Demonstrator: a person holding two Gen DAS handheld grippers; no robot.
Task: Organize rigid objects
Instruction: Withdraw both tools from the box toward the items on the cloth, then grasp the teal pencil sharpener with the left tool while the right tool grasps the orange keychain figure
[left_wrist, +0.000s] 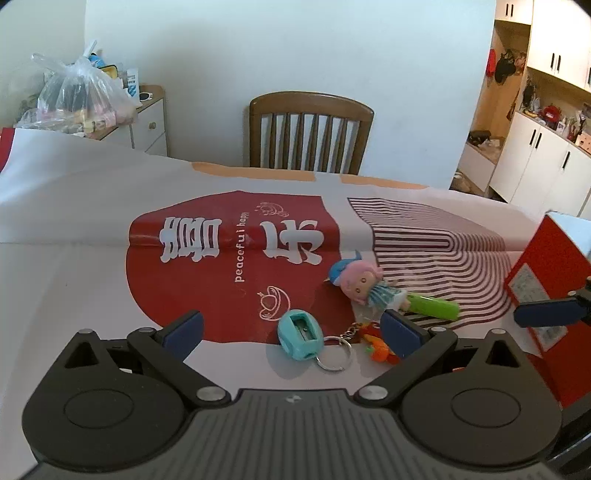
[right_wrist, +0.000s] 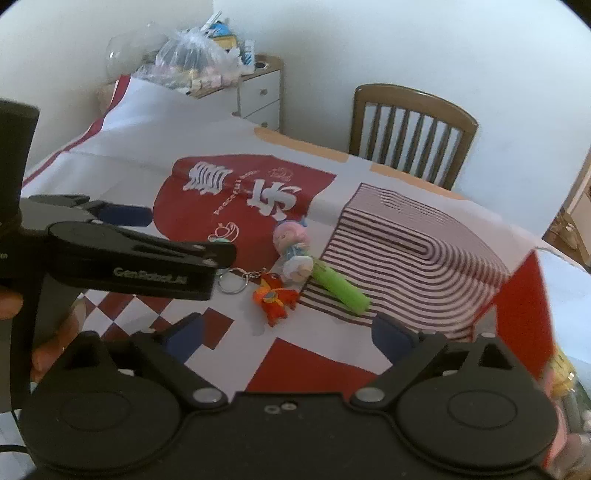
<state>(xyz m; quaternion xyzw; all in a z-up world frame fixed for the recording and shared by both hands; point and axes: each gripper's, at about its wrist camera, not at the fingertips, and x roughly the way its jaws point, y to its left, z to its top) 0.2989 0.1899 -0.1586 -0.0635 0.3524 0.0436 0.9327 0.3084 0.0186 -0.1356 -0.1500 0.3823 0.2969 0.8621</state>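
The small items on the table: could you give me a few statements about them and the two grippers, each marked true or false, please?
1. The left gripper is open, its fingers either side of the teal pencil sharpener. True.
2. The green tube stands upright. False: it lies flat on the printed cloth.
3. The doll has pink hair. True.
4. The right gripper grips the orange keychain. False: it is open and holds nothing.

soft, even indoor daylight; strong fisheye bending with dark corners; slightly blurry, faint shadows.
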